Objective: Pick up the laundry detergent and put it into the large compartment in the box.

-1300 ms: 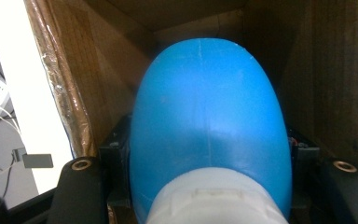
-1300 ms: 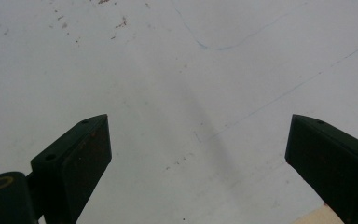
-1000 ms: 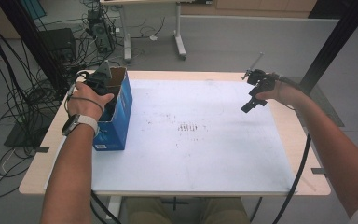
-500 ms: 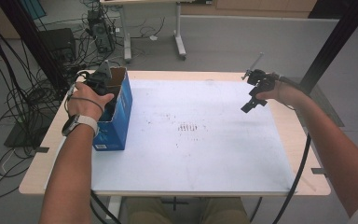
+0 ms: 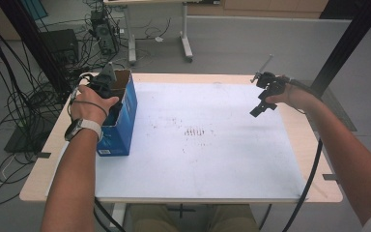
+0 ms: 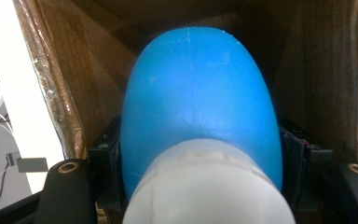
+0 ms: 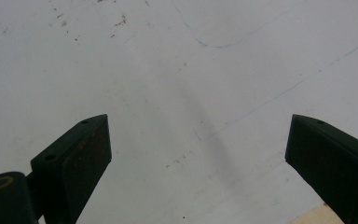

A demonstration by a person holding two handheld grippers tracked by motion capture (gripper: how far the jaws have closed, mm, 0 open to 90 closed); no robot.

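Note:
A blue cardboard box point(image 5: 121, 122) stands open-topped at the left of the white sheet point(image 5: 212, 154). My left gripper point(image 5: 107, 83) reaches down into the box. In the left gripper view the left gripper point(image 6: 200, 156) is shut on a rounded blue object with a white end point(image 6: 198, 98), with brown box walls point(image 6: 56, 88) around it. My right gripper point(image 5: 262, 102) hovers over the sheet's far right corner. In the right gripper view the right gripper point(image 7: 196, 137) stands open over bare white sheet point(image 7: 168, 70), with nothing between its jaws.
The white sheet covers most of the wooden table point(image 5: 324, 189). Faint dark marks point(image 5: 194, 131) dot the sheet's middle. Cables point(image 5: 24, 101) and a black stand lie on the floor to the left. Another table's legs point(image 5: 186, 43) stand beyond the far edge.

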